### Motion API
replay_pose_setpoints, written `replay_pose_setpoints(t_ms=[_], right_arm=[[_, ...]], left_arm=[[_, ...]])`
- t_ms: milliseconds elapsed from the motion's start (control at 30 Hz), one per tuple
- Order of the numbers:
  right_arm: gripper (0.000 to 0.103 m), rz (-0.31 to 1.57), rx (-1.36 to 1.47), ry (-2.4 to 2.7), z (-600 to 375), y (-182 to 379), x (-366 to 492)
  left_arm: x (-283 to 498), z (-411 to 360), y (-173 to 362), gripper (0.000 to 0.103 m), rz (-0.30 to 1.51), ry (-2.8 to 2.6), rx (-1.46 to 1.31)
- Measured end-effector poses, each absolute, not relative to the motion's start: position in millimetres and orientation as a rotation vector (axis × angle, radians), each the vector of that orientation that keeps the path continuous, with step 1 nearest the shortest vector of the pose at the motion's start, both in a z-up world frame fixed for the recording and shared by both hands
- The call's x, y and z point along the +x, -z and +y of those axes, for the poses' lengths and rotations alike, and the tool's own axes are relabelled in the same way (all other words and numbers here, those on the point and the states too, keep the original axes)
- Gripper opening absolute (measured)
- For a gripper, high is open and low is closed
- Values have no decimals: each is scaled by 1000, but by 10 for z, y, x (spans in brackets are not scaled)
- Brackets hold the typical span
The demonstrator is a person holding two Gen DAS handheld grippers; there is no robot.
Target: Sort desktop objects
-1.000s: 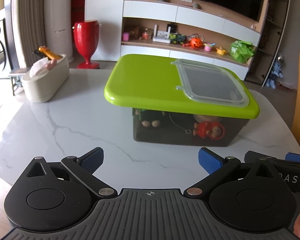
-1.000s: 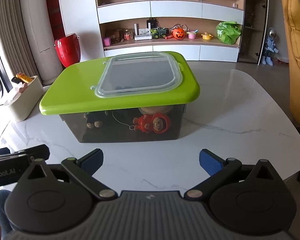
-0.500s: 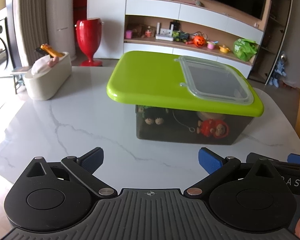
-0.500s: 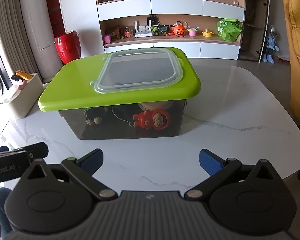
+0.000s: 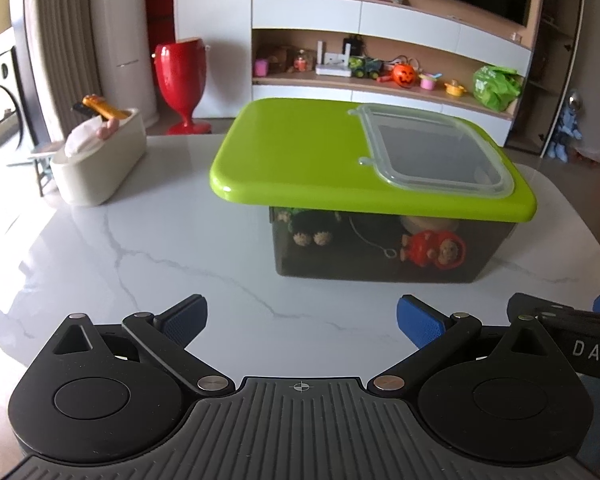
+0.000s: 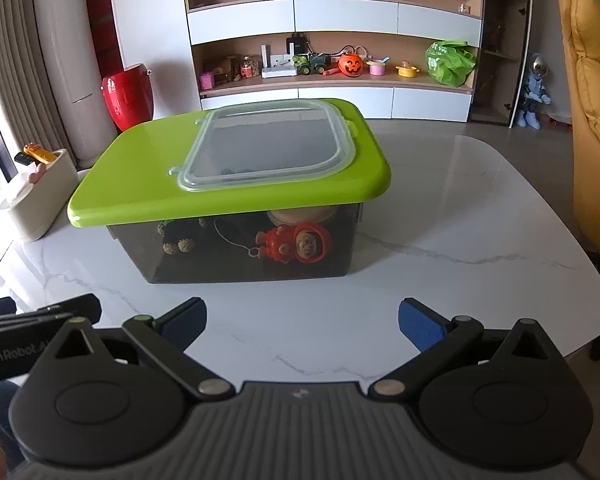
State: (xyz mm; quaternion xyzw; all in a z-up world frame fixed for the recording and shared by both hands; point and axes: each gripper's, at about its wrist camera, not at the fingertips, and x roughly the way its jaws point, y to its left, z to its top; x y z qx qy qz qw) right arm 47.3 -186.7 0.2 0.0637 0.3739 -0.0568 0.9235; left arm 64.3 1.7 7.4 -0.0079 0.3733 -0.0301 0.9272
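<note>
A dark see-through storage box (image 5: 380, 256) (image 6: 236, 256) stands on the white marble table (image 5: 160, 248) (image 6: 460, 240). A lime green lid (image 5: 300, 160) (image 6: 140, 184) with a clear plastic hatch (image 5: 432, 152) (image 6: 268, 148) covers it. Through the wall I see a red doll (image 5: 436, 248) (image 6: 296, 242), a dark plush toy (image 5: 312, 228) (image 6: 180, 236) and a thin cord. My left gripper (image 5: 300, 318) hangs open at the table's near edge, well short of the box. My right gripper (image 6: 302, 318) is open too, nothing between its blue pads.
A cream tissue holder (image 5: 104, 164) (image 6: 36, 200) with small items on top sits at the table's left. Behind the table are a red vase (image 5: 180, 80) and shelves with toys (image 6: 352, 64). A yellow sofa (image 6: 592, 100) stands on the right.
Both grippers have pulled back and risen slightly, so the box looks smaller and farther away. Both stayed open.
</note>
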Motion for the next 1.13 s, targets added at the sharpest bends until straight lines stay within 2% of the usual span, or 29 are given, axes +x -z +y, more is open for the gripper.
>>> replay_pose_setpoints(t_ms=[733, 1133], right_arm=[[103, 752, 142, 144, -2072, -105, 506], [103, 761, 149, 127, -2043, -84, 512]], left_arm=[[664, -213, -204, 103, 747, 79, -22], [603, -208, -261, 103, 668, 8, 18]])
